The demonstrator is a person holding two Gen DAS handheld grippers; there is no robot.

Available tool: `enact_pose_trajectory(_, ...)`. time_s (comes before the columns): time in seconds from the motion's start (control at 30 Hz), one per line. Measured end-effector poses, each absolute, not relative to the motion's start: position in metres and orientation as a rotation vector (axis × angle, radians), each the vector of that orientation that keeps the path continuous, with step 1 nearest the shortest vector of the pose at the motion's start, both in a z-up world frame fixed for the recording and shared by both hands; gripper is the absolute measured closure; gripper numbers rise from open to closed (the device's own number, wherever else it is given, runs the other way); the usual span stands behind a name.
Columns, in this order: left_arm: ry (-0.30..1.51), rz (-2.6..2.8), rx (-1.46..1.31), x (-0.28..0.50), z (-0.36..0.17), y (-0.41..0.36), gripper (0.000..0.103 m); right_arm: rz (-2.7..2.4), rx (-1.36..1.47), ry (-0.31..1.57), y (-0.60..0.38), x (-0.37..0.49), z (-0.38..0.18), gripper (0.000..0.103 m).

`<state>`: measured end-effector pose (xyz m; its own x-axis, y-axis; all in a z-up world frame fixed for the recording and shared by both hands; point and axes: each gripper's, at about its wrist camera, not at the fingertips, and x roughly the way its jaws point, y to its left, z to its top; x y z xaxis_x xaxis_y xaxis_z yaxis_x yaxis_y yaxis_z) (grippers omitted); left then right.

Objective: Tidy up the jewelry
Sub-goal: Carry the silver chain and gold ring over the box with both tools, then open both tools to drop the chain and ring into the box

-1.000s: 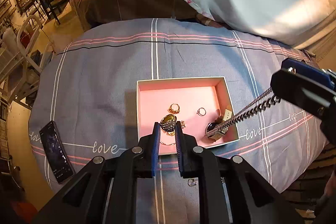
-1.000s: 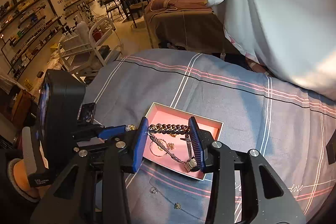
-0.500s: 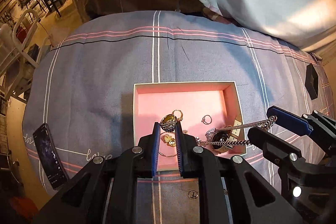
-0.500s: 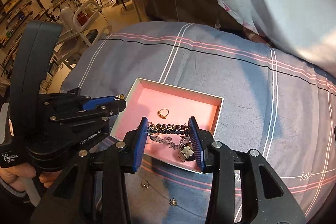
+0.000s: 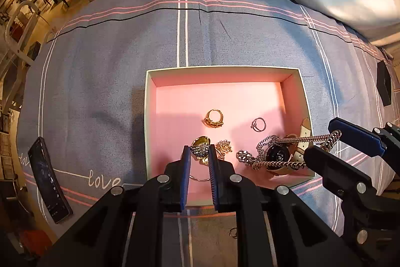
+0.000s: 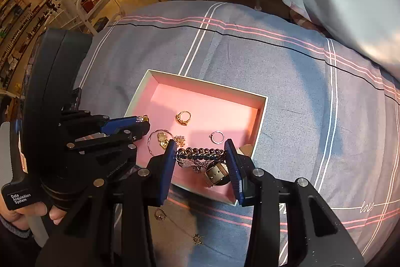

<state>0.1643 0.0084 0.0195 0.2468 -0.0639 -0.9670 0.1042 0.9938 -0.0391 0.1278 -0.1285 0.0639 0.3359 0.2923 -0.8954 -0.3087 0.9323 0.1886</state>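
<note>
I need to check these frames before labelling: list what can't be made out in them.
- Watch, left wrist view: its face is too small to read and draped by the chain.
- Same watch, right wrist view: the right gripper and its fingers cover most of it.
- Thin hoop, left wrist view: the left gripper hides most of it.
- Pendant on the bedspread, right wrist view: too small for detail.

- Bed (image 5: 105, 61) under a grey-blue bedspread with pink and white stripes.
- On it: pink-lined box (image 5: 225, 70), black phone (image 5: 47, 179), small ring (image 6: 160, 214), thin necklace (image 6: 197, 239).
</note>
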Motion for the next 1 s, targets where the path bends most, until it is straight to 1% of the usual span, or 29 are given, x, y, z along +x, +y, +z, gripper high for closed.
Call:
enact_pose_trajectory(0.2,1.343,-0.097,0.002,0.179,0.011,0.011,0.089,0.375,-0.056,1.23,-0.125,0.131,0.041,0.063)
enact_pose_trajectory(0.3,1.351,-0.094,0.028,0.186,0.008,0.003,0.089,0.395,-0.069,1.245,-0.117,0.128,0.033,0.063)
enact_pose_trajectory(0.67,1.377,-0.08,0.045,0.184,0.002,-0.004,0.089,0.424,-0.094,1.252,-0.102,0.127,0.032,0.063)
enact_pose_trajectory(0.77,1.378,-0.082,0.045,0.183,0.004,-0.005,0.087,0.426,-0.094,1.253,-0.102,0.125,0.032,0.062)
enact_pose_trajectory(0.8,1.378,-0.077,0.048,0.183,0.005,-0.005,0.077,0.429,-0.09,1.257,-0.101,0.124,0.033,0.056)
enact_pose_trajectory(0.83,1.374,-0.067,0.047,0.182,0.007,-0.004,0.055,0.427,-0.083,1.254,-0.102,0.124,0.034,0.04)
enact_pose_trajectory(0.87,1.366,-0.053,0.042,0.182,0.01,-0.001,0.041,0.417,-0.083,1.245,-0.104,0.123,0.036,0.032)
enact_pose_trajectory(0.9,1.345,-0.029,0.038,0.18,0.015,0.002,0.025,0.412,-0.081,1.243,-0.105,0.121,0.037,0.02)
enact_pose_trajectory(0.93,1.319,-0.013,0.032,0.178,0.022,0.006,0.02,0.41,-0.078,1.242,-0.107,0.12,0.039,0.018)
enact_pose_trajectory(0.97,1.298,-0.013,0.017,0.175,0.029,0.01,0.018,0.404,-0.078,1.241,-0.11,0.118,0.04,0.018)
enact_pose_trajectory(1.0,1.285,-0.018,0.005,0.172,0.034,0.014,0.013,0.392,-0.077,1.238,-0.114,0.116,0.041,0.018)
